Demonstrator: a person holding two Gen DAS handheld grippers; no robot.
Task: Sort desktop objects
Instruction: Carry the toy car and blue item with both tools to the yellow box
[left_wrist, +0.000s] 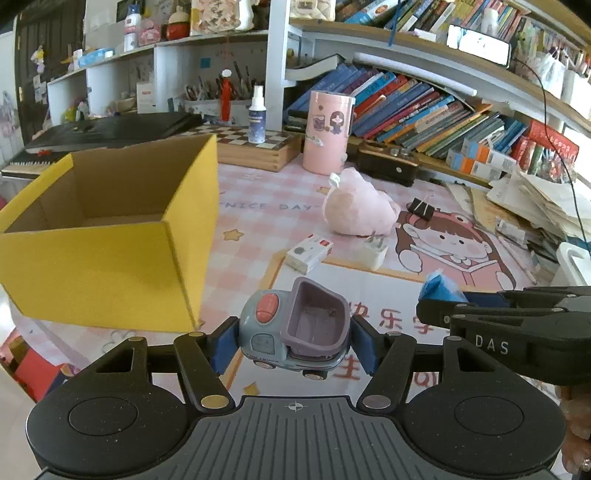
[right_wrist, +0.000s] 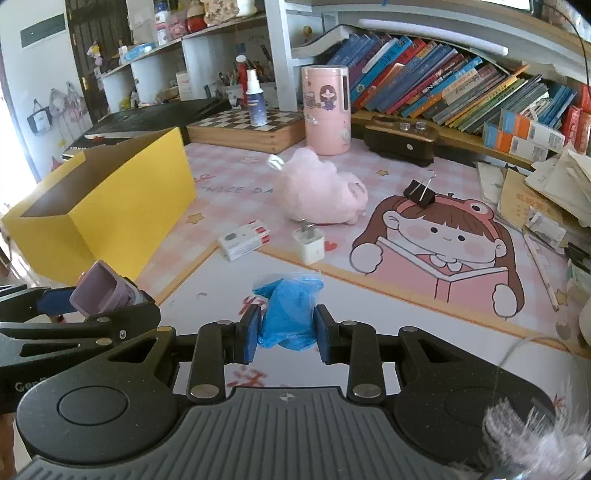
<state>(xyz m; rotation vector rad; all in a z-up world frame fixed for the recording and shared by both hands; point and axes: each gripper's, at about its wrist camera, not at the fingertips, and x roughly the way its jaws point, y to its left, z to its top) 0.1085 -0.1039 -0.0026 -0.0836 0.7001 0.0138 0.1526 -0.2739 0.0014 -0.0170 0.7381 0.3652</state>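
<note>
A toy truck (left_wrist: 293, 328) is clamped between the closed-in jaws of the left gripper (left_wrist: 293, 341) and held above the tabletop (left_wrist: 369, 291), while a blue bag (right_wrist: 286, 314) is pinched in the narrowed jaws of the right gripper (right_wrist: 284, 334). The carrying step appears to be in hand. Next, both are probably to be carried left over the open yellow box (left_wrist: 110, 236) and released inside, the near wall being cleared

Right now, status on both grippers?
Left gripper shut on toy truck. Right gripper shut on blue bag. Yellow box open, nothing in the way.
</note>
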